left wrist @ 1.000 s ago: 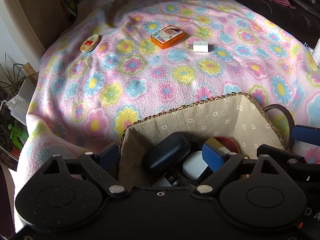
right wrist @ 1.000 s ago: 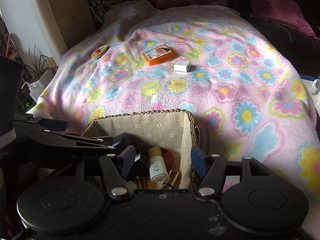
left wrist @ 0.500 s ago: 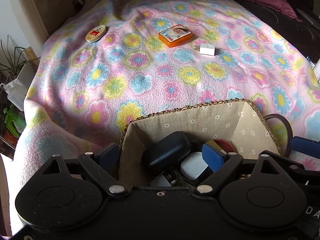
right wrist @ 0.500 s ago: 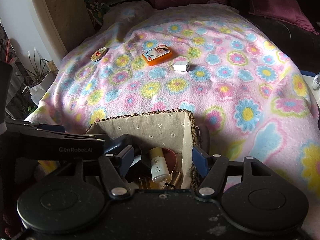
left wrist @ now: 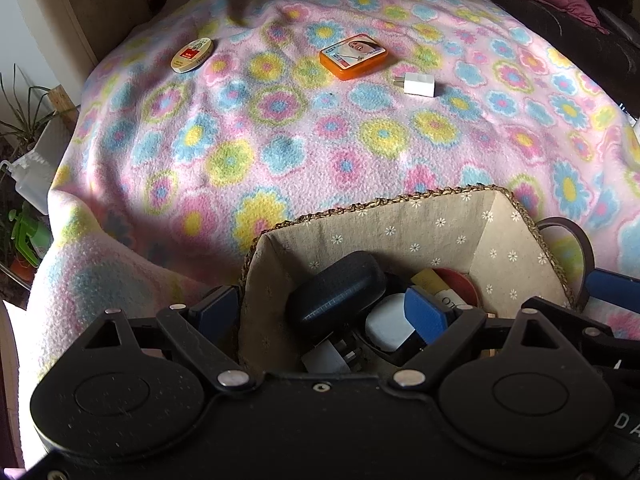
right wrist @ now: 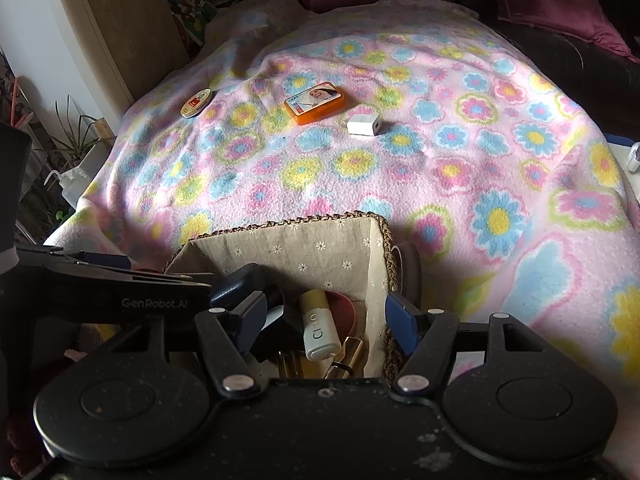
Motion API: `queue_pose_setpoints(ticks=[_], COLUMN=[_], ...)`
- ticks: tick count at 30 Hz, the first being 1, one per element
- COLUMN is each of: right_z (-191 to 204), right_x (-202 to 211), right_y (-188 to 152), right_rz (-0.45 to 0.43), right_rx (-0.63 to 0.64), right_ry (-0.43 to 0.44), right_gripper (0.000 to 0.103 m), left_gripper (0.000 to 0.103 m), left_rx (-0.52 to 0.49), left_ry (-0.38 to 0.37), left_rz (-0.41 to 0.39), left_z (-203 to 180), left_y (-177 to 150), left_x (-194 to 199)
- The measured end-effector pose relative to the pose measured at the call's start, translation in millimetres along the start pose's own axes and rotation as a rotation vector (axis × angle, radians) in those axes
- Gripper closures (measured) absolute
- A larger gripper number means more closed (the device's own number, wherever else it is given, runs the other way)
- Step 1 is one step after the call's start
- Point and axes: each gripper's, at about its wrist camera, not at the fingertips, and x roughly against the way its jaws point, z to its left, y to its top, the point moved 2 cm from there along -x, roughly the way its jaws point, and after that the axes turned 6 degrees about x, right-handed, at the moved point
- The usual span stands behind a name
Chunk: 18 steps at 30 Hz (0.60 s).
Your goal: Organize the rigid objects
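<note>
A fabric-lined woven basket (left wrist: 400, 224) sits at the near edge of a flowered fleece blanket (left wrist: 280, 152). The left hand-held gripper (left wrist: 320, 312) straddles the basket's left wall, jaws wide apart and gripping nothing I can make out. The right hand-held gripper (right wrist: 324, 318) straddles the right wall, its jaws opening, pads off the wall. Farther back on the blanket lie an orange tin (right wrist: 315, 102), a white charger plug (right wrist: 363, 124) and a round tin (right wrist: 195, 103), well apart from the basket.
</note>
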Motion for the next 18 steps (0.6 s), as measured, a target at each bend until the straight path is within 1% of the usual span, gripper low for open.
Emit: queue_pose_setpoints(ticks=[18], right_z=[2.4], right_x=[-5.8], right_y=[0.7], right_rz=[0.041], right_rx=[0.024], right_ry=[-0.011], right_gripper=[0.037], left_gripper=[0.016], left_rx=[0.048], left_ry=[0.000], left_rz=[0.038], left_z=[7.1], left_y=[2.5], left_x=[-6.3])
